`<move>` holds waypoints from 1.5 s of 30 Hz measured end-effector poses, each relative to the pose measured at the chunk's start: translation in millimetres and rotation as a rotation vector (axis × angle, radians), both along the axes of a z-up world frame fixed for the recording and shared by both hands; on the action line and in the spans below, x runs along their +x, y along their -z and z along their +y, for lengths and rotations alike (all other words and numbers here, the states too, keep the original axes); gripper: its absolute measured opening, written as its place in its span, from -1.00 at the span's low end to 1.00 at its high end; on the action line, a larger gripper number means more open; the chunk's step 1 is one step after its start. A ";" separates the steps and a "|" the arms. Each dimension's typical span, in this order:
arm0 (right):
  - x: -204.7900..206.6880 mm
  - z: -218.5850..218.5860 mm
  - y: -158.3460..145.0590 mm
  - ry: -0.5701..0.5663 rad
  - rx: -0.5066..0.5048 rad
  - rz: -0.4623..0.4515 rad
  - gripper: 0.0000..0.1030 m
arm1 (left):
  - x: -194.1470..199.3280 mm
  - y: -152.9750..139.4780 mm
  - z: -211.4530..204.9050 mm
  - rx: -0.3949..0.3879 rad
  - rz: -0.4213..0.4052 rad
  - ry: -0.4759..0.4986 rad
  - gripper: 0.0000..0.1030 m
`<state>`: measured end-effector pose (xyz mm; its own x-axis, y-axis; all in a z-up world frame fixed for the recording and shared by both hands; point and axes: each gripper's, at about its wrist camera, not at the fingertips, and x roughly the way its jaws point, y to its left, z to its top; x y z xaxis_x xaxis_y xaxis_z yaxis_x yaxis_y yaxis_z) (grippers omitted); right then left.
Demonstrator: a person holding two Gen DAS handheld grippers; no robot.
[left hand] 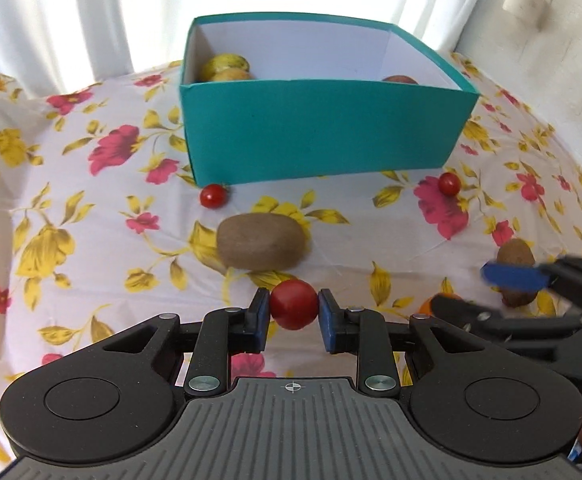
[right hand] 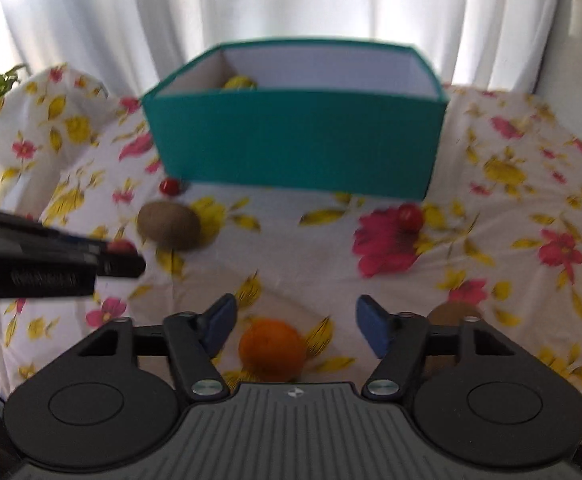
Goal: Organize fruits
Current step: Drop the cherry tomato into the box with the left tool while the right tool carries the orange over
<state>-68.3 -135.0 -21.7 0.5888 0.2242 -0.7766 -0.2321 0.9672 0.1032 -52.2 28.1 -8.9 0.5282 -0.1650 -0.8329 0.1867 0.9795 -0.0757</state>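
The box is the biggest thing here. It is teal, open on top, and sits at the far side of the cloth with flowers on it. Some fruit is already inside: two yellow ones in the back left corner and a brown one peeking over the near wall on the right. So the job looks partly done.

A lot is left on the cloth. The big kiwi lies in the middle, in front of the box. It rests on its side, and its long way runs left to right, almost in line with the box's front wall. The orange is round, so it points no way at all. A small kiwi sits off to the right, partly hidden behind the other claw in the left view. Two little tomatoes wait too: one right at the box's left corner, one near its right corner.

The left claw is pinching a red tomato, one pad on each side. The tomato is held just in front of the big kiwi, still well short of the box. I think it goes in the box next.

The right claw is spread apart above the orange. Its pads stand on either side but do not touch it, so the orange is not grabbed yet.
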 end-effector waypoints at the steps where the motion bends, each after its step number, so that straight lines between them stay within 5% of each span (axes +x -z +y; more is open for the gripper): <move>1: 0.2 1.7 3.5 -0.011 -0.001 0.015 0.08 | -0.1 -0.5 0.8 0.000 0.003 -0.002 -0.43; 7: -0.2 9.1 15.7 -0.055 -0.012 0.065 0.04 | -0.1 2.5 2.1 0.002 0.030 -0.008 -0.43; 10: 1.4 12.0 21.5 -0.067 -0.021 0.095 -0.22 | 1.8 4.0 2.6 0.003 0.048 -0.014 -0.43; 15: 0.3 9.4 15.1 -0.043 -0.021 0.053 -0.22 | 7.4 -5.8 3.7 -0.003 0.040 -0.019 -0.43; 28: 27.6 -11.8 -51.9 0.123 -0.001 -0.167 -0.22 | 78.6 -88.6 -22.6 0.096 -0.191 -0.102 -0.43; 36: 47.5 -28.8 -83.6 0.194 0.010 -0.286 -0.22 | 121.8 -79.7 -28.7 0.113 -0.190 -0.140 -0.43; 45: 62.9 -30.5 -91.0 0.205 0.019 -0.310 -0.22 | 147.8 -59.9 -34.9 0.111 -0.156 -0.133 -0.43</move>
<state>-5.3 -165.5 69.4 0.8296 0.0894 -0.5512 -0.0565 0.9955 0.0765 95.6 -6.8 51.0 0.6631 0.0025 -0.7486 0.0566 0.9970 0.0535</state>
